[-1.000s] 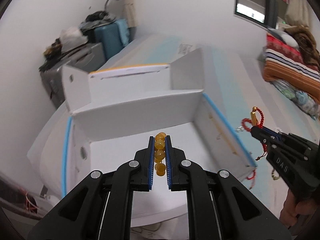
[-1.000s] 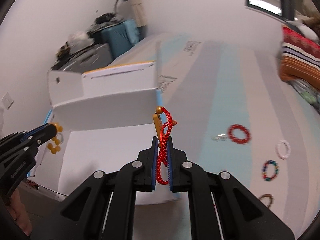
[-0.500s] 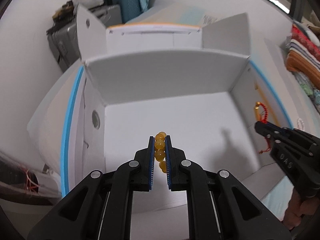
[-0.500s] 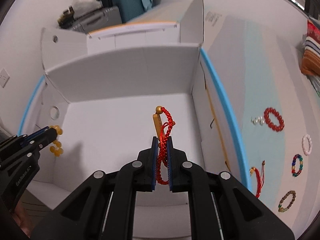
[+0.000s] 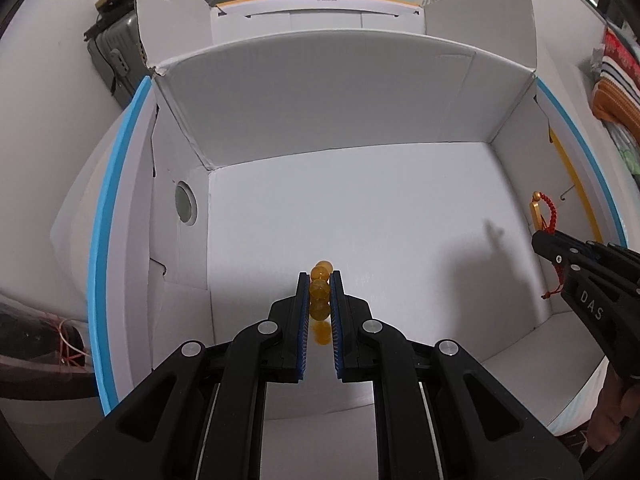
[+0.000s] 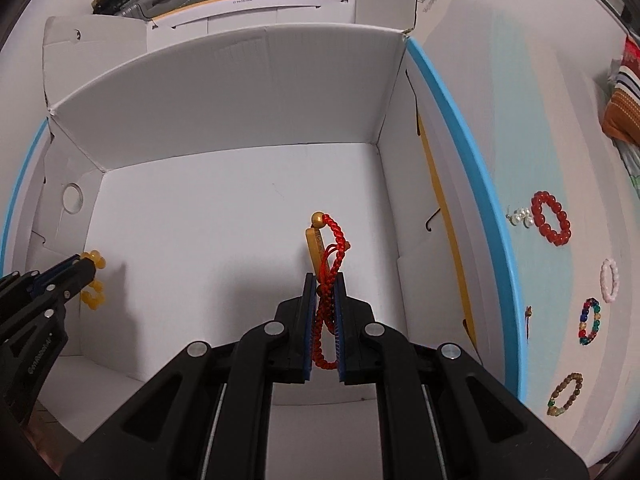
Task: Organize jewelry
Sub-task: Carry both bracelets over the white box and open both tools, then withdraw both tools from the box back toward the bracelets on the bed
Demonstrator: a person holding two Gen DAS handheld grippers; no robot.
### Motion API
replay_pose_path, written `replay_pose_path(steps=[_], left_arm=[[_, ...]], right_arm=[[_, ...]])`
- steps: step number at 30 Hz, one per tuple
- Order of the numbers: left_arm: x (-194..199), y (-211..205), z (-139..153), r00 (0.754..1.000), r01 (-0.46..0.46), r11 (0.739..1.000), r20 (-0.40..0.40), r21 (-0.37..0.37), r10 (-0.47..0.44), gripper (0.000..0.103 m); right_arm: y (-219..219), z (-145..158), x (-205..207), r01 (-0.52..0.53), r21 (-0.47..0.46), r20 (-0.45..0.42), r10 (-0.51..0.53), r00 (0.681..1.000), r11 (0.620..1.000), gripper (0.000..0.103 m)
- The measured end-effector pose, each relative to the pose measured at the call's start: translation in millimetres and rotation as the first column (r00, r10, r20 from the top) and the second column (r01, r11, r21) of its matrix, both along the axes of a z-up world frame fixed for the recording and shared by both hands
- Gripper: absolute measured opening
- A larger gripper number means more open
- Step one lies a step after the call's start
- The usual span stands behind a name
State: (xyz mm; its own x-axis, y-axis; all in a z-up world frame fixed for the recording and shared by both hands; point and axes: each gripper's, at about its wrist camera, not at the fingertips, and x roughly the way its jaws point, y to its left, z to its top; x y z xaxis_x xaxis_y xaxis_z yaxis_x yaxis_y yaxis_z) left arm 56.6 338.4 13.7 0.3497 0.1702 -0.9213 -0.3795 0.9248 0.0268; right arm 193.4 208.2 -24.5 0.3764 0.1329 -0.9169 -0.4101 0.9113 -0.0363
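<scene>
Nearest in the left wrist view, the left gripper (image 5: pixel 320 280) is closed on an amber bead bracelet (image 5: pixel 320 290); several round beads sit pinched between its blue pads and one more hangs below them. In the right wrist view, the right gripper (image 6: pixel 324 280) is closed in the same way on a red braided cord bracelet (image 6: pixel 330 264) with a gold bar charm, and a loop of the cord hangs down between the fingers. Both grippers point down into the open white cardboard box (image 6: pixel 240 120), above its white floor (image 5: pixel 360 208), with the left one near the left wall and the right one more toward the right wall.

The floor of the box looks bare, so I judge that no jewelry is stored in it yet and these two bracelets are the first to go in. They are not released yet; opening the jaws over the floor seems to be the next step.

Farther to the right, outside the box, on the pale blue and white cloth (image 6: pixel 520 140), more pieces wait: a red bead bracelet (image 6: pixel 551 218) with small pearl earrings (image 6: pixel 520 216) just beside it, a pale pink bracelet (image 6: pixel 610 280), a multicolour bead bracelet (image 6: pixel 590 322) and a brown bead bracelet (image 6: pixel 565 400). So most of the task is left.
</scene>
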Motion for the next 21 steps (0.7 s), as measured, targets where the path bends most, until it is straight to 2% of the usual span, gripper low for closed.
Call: replay_pose_path(steps=[8, 10, 12, 13, 15, 17, 21], left_arm=[[2, -2, 3, 1.0, -0.002, 1.0, 0.003, 0.005, 0.002, 0.011], [1, -2, 4, 1.0, -0.011, 1.0, 0.011, 0.004, 0.011, 0.014], [0, -1, 5, 1.0, -0.016, 1.0, 0.013, 0.002, 0.016, 0.024], [-1, 0, 6, 1.0, -0.021, 1.0, 0.015, 0.002, 0.021, 0.028], [-2, -3, 11, 0.999, -0.032, 0.999, 0.029, 0.021, 0.031, 0.046], [-2, -5, 16, 0.998, -0.033, 0.998, 0.045, 0.048, 0.031, 0.054], [-10, -7, 33, 0.995, -0.039, 0.996, 0.099, 0.083, 0.031, 0.071]], right_arm=[[1, -1, 1, 0.004, 0.014, -0.003, -0.004, 1.0, 1.0, 0.01], [1, 0, 0, -0.001, 0.017, -0.001, 0.001, 1.0, 1.0, 0.01], [1, 1, -2, -0.005, 0.018, 0.0, 0.005, 1.0, 1.0, 0.012], [1, 1, -2, -0.002, 0.02, -0.001, 0.002, 1.0, 1.0, 0.017], [0, 4, -4, -0.005, 0.03, 0.009, 0.005, 1.0, 1.0, 0.028], [-2, 8, -6, -0.001, 0.044, 0.019, 0.001, 1.0, 0.999, 0.046], [-5, 20, -13, -0.015, 0.095, 0.043, 0.011, 0.999, 0.995, 0.062]])
